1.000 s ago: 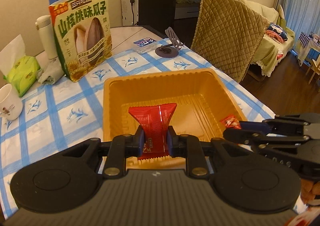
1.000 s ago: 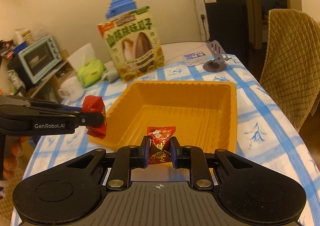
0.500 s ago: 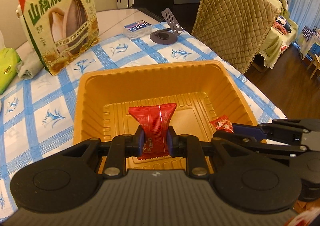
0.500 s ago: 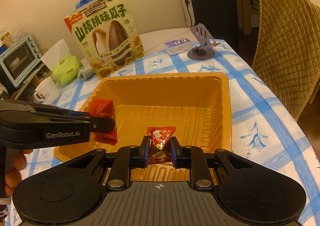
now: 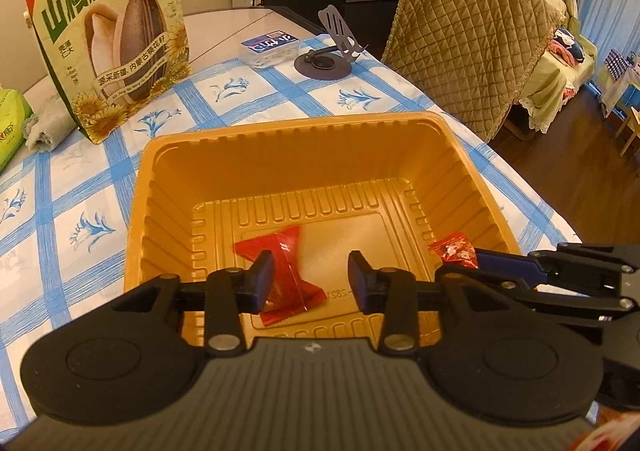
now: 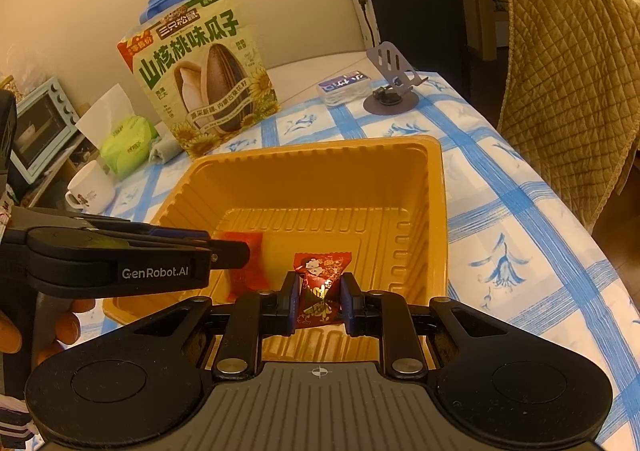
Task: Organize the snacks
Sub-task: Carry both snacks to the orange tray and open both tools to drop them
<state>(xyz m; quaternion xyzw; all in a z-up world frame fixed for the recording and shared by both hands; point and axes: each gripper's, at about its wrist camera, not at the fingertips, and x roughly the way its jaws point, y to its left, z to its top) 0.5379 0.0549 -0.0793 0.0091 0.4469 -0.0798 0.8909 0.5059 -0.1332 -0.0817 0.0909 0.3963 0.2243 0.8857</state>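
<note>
Left gripper (image 5: 310, 277): jaws opening; the plain red candy (image 5: 285, 275), pinched a moment ago, now lies loose in the orange tray (image 5: 296, 139).
Right gripper (image 6: 319, 301): clamped on a printed red candy (image 6: 320, 289) over the tray.
Meaning: one delivered, one pending.
Surroundings: sunflower-seed bag (image 6: 200, 83), phone stand (image 6: 390, 89), mug (image 6: 88, 191); none obstructing.

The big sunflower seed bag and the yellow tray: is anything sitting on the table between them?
No. In both wrist views, only bare blue-checked tablecloth lies between the sunflower seed bag and the yellow tray.
</note>
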